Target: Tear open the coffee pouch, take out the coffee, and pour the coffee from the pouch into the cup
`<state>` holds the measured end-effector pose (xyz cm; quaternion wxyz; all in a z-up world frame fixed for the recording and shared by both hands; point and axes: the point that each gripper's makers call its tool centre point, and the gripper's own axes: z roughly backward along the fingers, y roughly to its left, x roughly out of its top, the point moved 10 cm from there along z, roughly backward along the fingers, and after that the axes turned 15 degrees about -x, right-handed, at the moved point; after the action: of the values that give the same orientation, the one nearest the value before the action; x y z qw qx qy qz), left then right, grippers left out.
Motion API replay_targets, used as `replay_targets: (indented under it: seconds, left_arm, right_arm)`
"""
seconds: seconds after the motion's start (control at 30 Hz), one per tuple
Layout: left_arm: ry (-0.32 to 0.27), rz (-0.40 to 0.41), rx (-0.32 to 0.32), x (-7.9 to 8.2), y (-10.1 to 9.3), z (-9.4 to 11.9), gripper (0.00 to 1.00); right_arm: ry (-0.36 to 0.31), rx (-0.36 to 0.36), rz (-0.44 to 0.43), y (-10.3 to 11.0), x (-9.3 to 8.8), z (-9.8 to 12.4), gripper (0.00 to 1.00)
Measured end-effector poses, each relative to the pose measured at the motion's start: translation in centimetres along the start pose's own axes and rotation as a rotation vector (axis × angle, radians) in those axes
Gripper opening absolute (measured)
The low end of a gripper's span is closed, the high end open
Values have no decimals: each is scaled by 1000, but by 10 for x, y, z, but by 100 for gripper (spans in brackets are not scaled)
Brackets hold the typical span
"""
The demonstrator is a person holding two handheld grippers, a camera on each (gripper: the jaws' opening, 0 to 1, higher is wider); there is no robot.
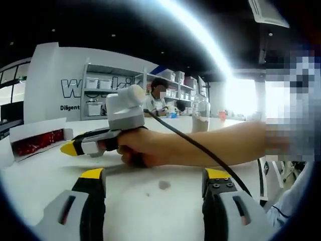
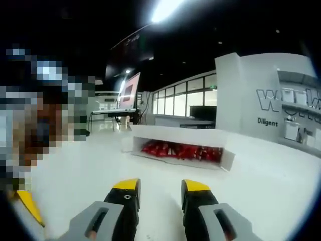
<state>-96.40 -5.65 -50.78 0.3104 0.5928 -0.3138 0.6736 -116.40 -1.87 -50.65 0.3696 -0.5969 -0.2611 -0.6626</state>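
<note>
— While both grippers, left (image 1: 153,187) and right (image 2: 159,193), are hovering open and empty over the worktop (image 2: 261,175), where are the pouches lying?
— Red pouches (image 2: 180,149) are sitting in the box (image 2: 175,136) ahead; keep approaching low, pinching one edge.

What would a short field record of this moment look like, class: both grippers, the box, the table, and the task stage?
left gripper: fingers open, empty, over the white table
right gripper: fingers open, empty, pointing toward the box
right gripper seen from the left gripper view: held in a person's hand, yellow tips toward the box
box: white, open at the front, red pouches inside, standing on the table
clear jar: upright, farther back on the table
task stage: no pouch picked up or torn yet
</note>
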Motion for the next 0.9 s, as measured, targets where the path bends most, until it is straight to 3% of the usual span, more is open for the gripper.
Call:
replay_targets:
  seconds: [0.9]
  left_arm:
    - [-9, 5, 13, 0, -3, 2, 79]
  right_arm:
    - [-13, 26, -2, 2, 1, -15, 34]
